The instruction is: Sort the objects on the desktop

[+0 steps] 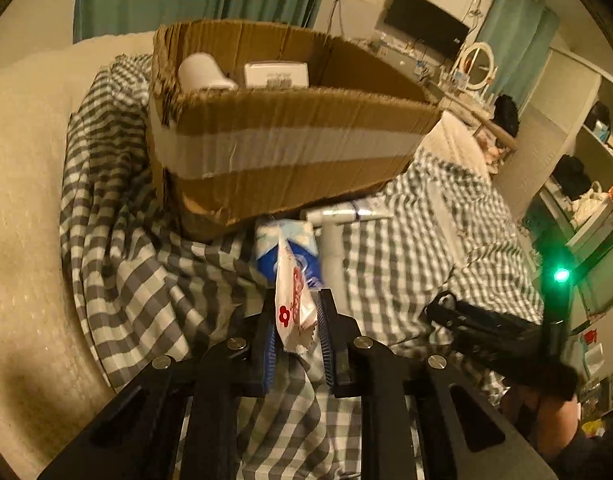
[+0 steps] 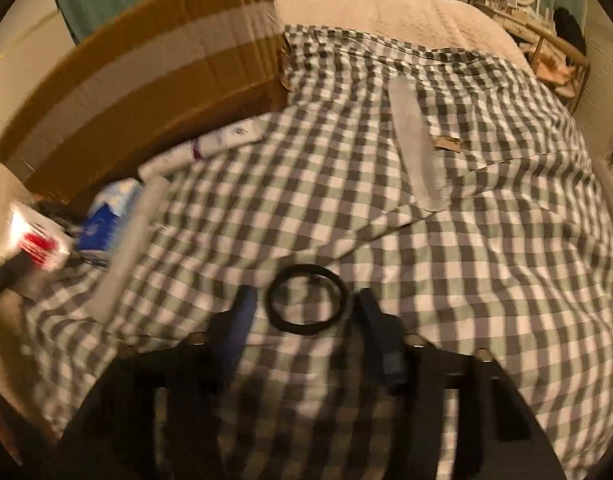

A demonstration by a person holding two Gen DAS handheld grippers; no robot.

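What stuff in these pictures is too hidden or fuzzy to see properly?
- Brown cardboard box: in the left wrist view its near wall hides most of the inside; only a white rounded object and a white labelled packet peek out.
- White packet with red print, held in the left gripper: lettering too blurred to read.
- Right gripper: motion blur smears its fingers around the black ring; contact unclear.

Dim, warm yellowish light in both fisheye views, with dark vignetted corners and curved edges. The right wrist view is motion-blurred throughout. A green indicator light [image 1: 561,275] glares.
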